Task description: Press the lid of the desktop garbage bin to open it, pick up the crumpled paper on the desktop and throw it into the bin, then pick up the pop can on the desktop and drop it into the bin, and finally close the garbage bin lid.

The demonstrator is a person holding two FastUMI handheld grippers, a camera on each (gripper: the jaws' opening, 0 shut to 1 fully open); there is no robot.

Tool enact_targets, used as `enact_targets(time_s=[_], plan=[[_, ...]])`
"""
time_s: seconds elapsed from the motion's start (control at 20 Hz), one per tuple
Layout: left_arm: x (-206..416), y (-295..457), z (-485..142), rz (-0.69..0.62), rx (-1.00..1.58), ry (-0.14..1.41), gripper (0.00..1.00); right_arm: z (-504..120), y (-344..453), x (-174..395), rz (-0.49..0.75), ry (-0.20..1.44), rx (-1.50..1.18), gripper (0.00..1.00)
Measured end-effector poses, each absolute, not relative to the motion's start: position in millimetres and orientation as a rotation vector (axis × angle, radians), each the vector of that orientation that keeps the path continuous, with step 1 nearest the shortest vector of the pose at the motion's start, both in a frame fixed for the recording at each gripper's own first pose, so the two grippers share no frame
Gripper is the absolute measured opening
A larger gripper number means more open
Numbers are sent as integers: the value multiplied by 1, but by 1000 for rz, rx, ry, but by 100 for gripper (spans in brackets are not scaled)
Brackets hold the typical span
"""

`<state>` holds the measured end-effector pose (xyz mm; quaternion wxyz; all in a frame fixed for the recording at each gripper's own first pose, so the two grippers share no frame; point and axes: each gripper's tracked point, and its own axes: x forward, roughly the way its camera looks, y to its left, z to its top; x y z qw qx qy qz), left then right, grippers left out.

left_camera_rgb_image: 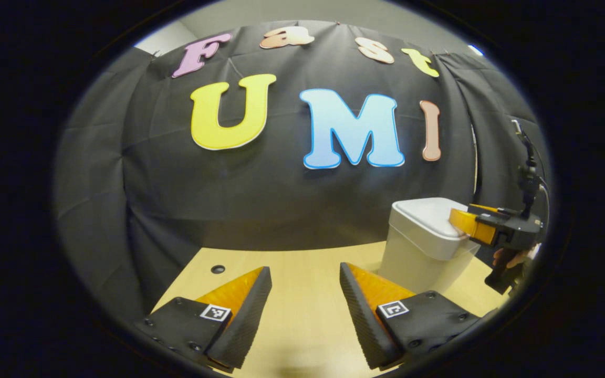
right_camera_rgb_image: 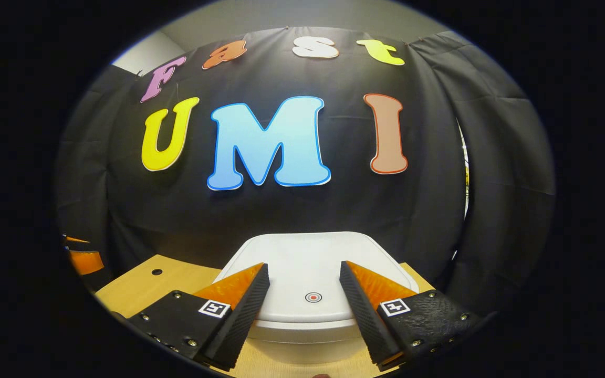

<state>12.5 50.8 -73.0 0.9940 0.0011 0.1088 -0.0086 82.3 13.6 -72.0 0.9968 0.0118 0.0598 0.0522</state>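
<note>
One garbage bin [right_camera_rgb_image: 308, 262] stood on the desktop [left_camera_rgb_image: 302, 310], with its one lid [right_camera_rgb_image: 310, 275] down flat and closed, and a single small round mark [right_camera_rgb_image: 313, 297] sat near the lid's front edge. Two grippers were counted. In the right gripper view the right gripper [right_camera_rgb_image: 302, 294] hovered just above the front of the lid, its two fingers spread apart with nothing between them, the round mark lying in the gap at about six o'clock of the view; whether the fingers touched the lid could not be told. In the left gripper view the left gripper [left_camera_rgb_image: 305, 299] hung over bare desktop, its fingers likewise apart and empty, with the bin at about four o'clock, well apart from it. There the right gripper [left_camera_rgb_image: 465, 223] came in from three o'clock, its tips over the near edge of the lid, held by a hand [left_camera_rgb_image: 512, 257]. The desktop was pale wood with one small dark hole [left_camera_rgb_image: 218, 269] toward its back edge at about seven o'clock. Open wood lay between the left gripper and the bin. The back edge of the desktop met the black cloth wall [left_camera_rgb_image: 281, 199], which closed the booth behind and to both sides, with a strip of pale ceiling [right_camera_rgb_image: 292, 21] above.
</note>
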Motion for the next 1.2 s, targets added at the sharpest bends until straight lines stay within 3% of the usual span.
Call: enact_targets(time_s=[0.2,0.45,0.5,0.7,1.15,1.2], plan=[[12,55,-47,-5,21,179,87,-41,18,65,100,91,17,96],[8,40,0,-27,17,103,89,16,37,29,128,1,22,96],[5,37,10,-29,18,92,84,27,42,21,139,-9,34,96],[-15,34,46,-56,48,37,88,64,54,-10,156,-67,69,96],[-32,-35,80,-198,67,-9,84,82,30,-62,87,-122,41,96],[-34,-45,80,-201,61,-9,89,79,19,-68,82,-121,38,96]])
